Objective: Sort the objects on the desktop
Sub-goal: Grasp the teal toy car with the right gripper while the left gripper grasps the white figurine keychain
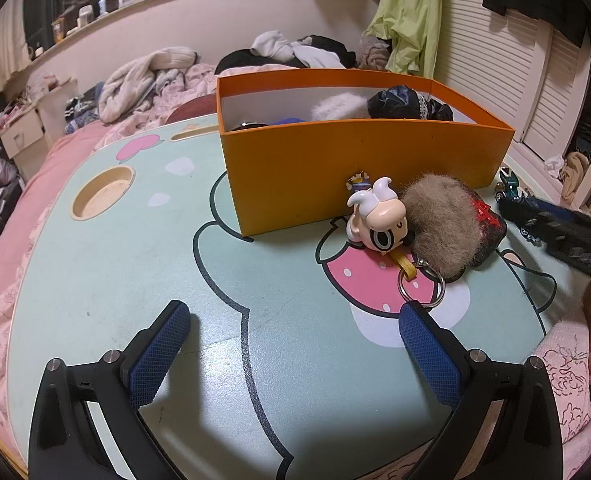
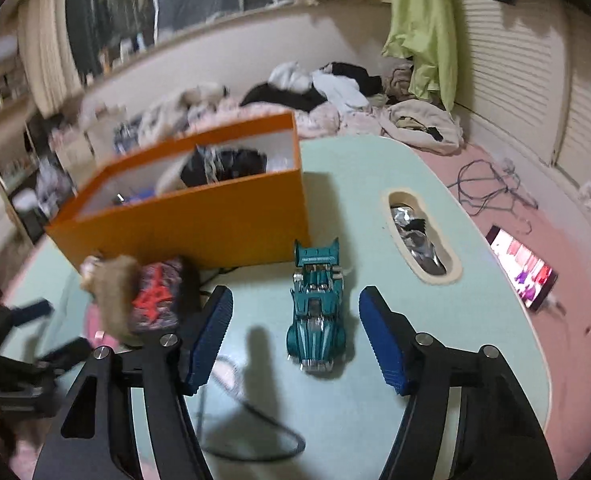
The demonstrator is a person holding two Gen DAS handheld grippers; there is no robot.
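Observation:
An orange box (image 1: 359,172) stands on a mint cartoon table (image 1: 135,264), holding dark and white items. In front of it lie a white cartoon-figure keychain (image 1: 377,216) with a metal ring and a furry brown charm on a dark pouch (image 1: 451,228). My left gripper (image 1: 293,316) is open and empty, short of the keyring. In the right wrist view a teal toy car (image 2: 315,316) lies between the fingers of my open right gripper (image 2: 295,304), untouched. The box (image 2: 199,216) and pouch (image 2: 155,300) lie to its left.
The table has a round cup recess (image 1: 103,194) at its left and an oval slot (image 2: 419,236) holding shiny wrappers at its right. A lit phone (image 2: 523,268) lies on the pink bedding. Clothes (image 1: 295,52) are piled behind the table. A cable (image 2: 255,432) crosses the near tabletop.

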